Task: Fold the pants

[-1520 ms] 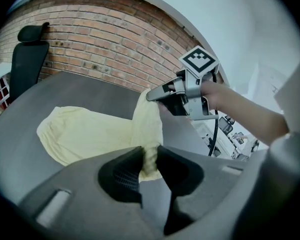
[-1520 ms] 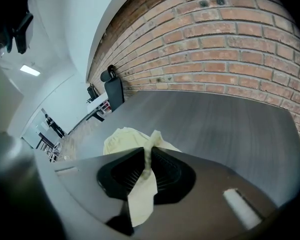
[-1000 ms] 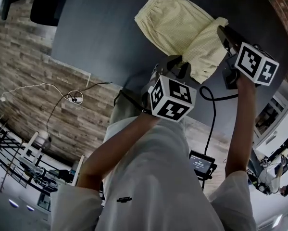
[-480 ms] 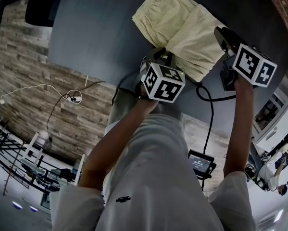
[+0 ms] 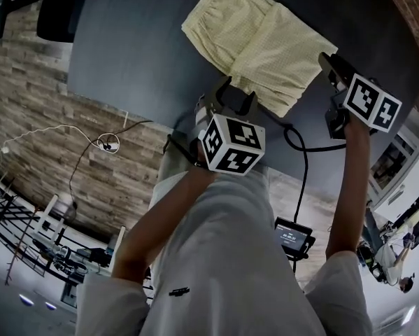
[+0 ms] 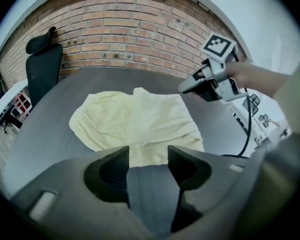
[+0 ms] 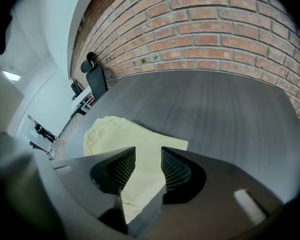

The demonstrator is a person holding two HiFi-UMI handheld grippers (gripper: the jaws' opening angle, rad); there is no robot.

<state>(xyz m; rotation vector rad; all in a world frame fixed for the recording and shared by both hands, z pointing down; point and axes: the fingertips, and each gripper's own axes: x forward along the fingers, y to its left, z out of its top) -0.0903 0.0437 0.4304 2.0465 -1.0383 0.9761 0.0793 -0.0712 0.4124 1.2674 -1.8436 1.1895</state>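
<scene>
Since a second ago the pants (image 5: 254,44) have gone from being held up by their near edge to lying loose on the dark table (image 5: 139,54), and the grip on them has been let go. They are pale yellow and folded into a flat, roughly square bundle, one layer lapped over the other, with the gathered waistband on the side away from the grippers. Just off the pants' near edge, the left gripper (image 5: 236,93) has just been opening its jaws. They stand wide apart with only bare tabletop between them, and the cloth begins a little beyond the tips. At the pants' right corner the right gripper (image 5: 327,61) has also just been opening. Its jaws are parted and released, the pads clear of the fabric, which shows through the gap lying on the table beneath. Farther from the pants, past the table's far rim, stand a brick wall (image 6: 139,39) and a black office chair (image 6: 42,64).
</scene>
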